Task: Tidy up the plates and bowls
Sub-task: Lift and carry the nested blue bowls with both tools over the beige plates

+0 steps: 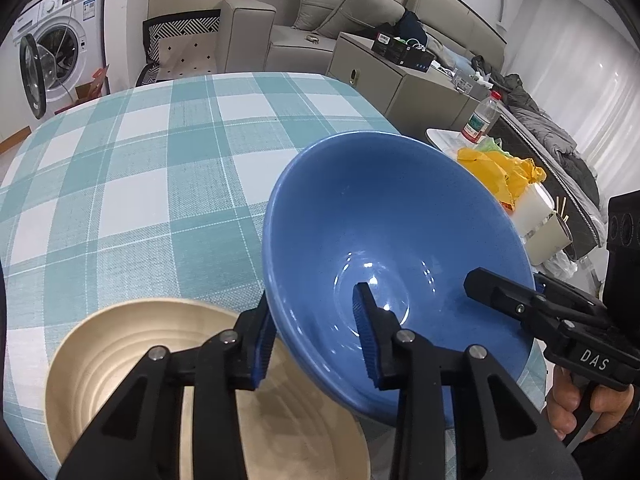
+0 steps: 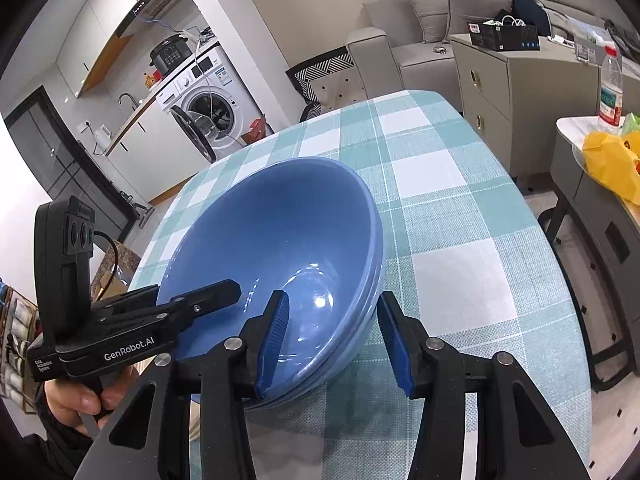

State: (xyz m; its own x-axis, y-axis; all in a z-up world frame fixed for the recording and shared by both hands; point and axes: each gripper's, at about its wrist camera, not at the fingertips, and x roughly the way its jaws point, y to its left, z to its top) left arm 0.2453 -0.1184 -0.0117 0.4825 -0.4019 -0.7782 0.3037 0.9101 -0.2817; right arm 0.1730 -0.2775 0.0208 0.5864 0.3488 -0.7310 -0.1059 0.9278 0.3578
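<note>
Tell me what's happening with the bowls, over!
Left gripper and right gripper both clamp the blue bowl's rim, opposite sides. Cream bowl sits beside. Nothing blocking.

This is a home: behind the table with the teal checked cloth (image 2: 460,208) stand a grey fabric sofa (image 2: 420,28) and a white front-loading washing machine (image 2: 208,108).

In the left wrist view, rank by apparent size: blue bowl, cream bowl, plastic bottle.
1. blue bowl, fills the most frame.
2. cream bowl, partly hidden by the gripper and cropped; both bowls are near the camera, so true order is unsure.
3. plastic bottle, smallest here, but far off.
</note>
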